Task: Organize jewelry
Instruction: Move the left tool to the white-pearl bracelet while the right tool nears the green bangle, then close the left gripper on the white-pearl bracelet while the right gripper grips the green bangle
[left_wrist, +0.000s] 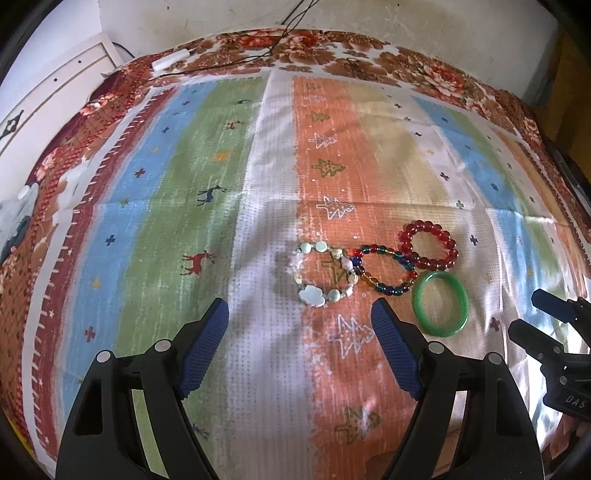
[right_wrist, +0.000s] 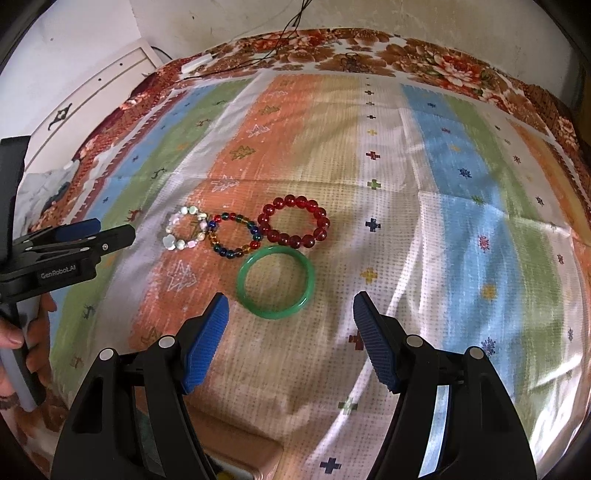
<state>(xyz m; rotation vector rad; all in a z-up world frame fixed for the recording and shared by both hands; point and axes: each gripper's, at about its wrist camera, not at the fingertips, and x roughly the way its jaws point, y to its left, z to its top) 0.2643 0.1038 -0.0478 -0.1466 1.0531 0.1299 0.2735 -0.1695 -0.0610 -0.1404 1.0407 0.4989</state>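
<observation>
Four bracelets lie clustered on a striped, patterned cloth (left_wrist: 207, 155) that covers the bench, over a floral cloth (left_wrist: 436, 74) showing at the far edge. The pale stone bracelet (left_wrist: 325, 273) sits on the orange stripe, touching the multicoloured glass bead bracelet (left_wrist: 384, 269) beside it; that one in turn touches the red bead bracelet (left_wrist: 428, 245), and the green bangle (left_wrist: 440, 302) lies flat just in front of those two, nearest the person. The left gripper (left_wrist: 301, 314) hangs above the cloth, angled down, its blue-padded fingers (left_wrist: 207, 343) spread wide with nothing between them, the pale stone bracelet just ahead. The right gripper (right_wrist: 290, 306) is likewise spread and empty, its fingers (right_wrist: 207, 339) straddling the near side of the green bangle without touching it. A hand (right_wrist: 22, 332) grips the left tool's handle. Black cables (left_wrist: 266, 51) trail across the far end by a white wall.
</observation>
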